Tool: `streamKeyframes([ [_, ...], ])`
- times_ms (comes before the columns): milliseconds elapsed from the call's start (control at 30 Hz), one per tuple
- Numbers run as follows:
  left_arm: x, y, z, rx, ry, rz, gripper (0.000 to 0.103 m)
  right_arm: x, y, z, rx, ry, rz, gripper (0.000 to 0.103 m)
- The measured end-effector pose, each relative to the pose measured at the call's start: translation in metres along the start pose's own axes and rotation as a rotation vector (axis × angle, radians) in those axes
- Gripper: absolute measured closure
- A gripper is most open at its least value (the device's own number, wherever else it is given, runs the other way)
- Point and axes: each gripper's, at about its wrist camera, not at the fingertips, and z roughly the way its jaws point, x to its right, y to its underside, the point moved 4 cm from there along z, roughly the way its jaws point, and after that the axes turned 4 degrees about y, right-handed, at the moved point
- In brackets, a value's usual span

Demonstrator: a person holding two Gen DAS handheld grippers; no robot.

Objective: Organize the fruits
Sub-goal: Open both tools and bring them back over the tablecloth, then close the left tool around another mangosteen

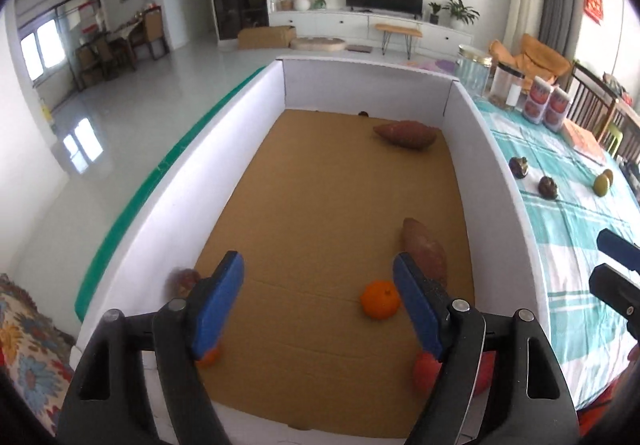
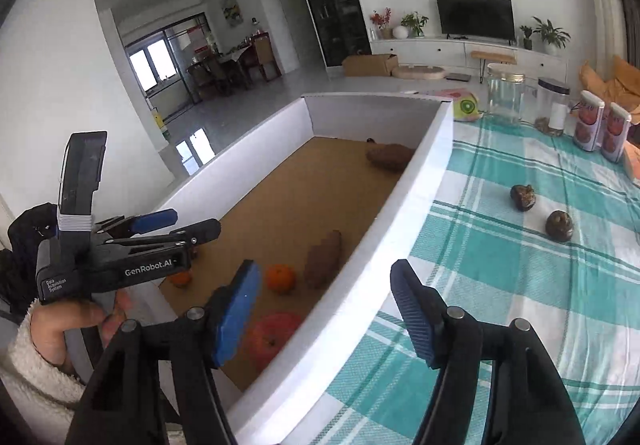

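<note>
A white-walled box (image 1: 496,149) with a brown cardboard floor holds two sweet potatoes (image 1: 406,134) (image 1: 424,251), a mandarin (image 1: 380,299), a second mandarin (image 1: 209,357), a red apple (image 1: 426,371) and a dark fruit (image 1: 183,279). My left gripper (image 1: 318,281) is open and empty above the box's near end. My right gripper (image 2: 326,295) is open and empty over the box's right wall (image 2: 404,205). Two dark mangosteens (image 2: 523,197) (image 2: 559,225) lie on the checked tablecloth (image 2: 500,285). A green fruit (image 1: 602,184) lies further right.
Glass jars (image 2: 505,97) (image 2: 553,105) and two printed cartons (image 2: 601,128) stand at the table's far side. A kiwi-print cushion (image 2: 466,107) lies behind the box. A chair (image 1: 592,101) stands at the table's right edge.
</note>
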Motion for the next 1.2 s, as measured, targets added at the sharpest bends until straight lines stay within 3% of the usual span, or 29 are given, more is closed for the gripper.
streamKeyframes([
  [233,0.030,-0.009,-0.013,0.021,-0.017,0.088,0.024,0.106,0.043,-0.019,-0.023,0.209,0.124,0.030],
  [333,0.048,-0.014,-0.029,0.043,0.024,0.108,0.024,0.154,0.068,-0.018,-0.031,0.312,0.186,0.030],
  [433,0.081,-0.014,-0.056,0.061,0.185,0.115,0.024,0.202,0.098,-0.023,-0.028,0.405,0.301,0.030],
  [500,0.119,-0.011,-0.066,0.037,0.330,0.142,0.016,0.228,0.115,-0.033,-0.006,0.422,0.427,0.030],
  [600,0.186,0.006,-0.061,-0.063,0.522,0.205,0.016,0.250,0.117,-0.056,0.103,0.393,0.551,0.029],
  [700,0.249,0.027,-0.019,-0.189,0.635,0.197,0.016,0.261,0.123,-0.067,0.141,0.394,0.628,0.024],
  [800,0.296,0.033,0.040,-0.202,0.571,0.153,0.016,0.270,0.128,-0.073,0.165,0.382,0.691,0.024],
  [867,0.310,0.022,0.079,-0.174,0.462,0.144,0.017,0.271,0.129,-0.079,0.189,0.373,0.706,0.024],
  [967,0.324,-0.004,0.127,-0.164,0.386,0.100,0.017,0.271,0.127,-0.080,0.205,0.355,0.707,0.024],
  [1100,0.336,-0.029,0.169,-0.138,0.268,0.117,0.017,0.273,0.125,-0.073,0.193,0.326,0.706,0.024],
  [1200,0.344,-0.037,0.177,-0.122,0.248,0.145,0.018,0.274,0.126,-0.070,0.187,0.308,0.717,0.024],
])
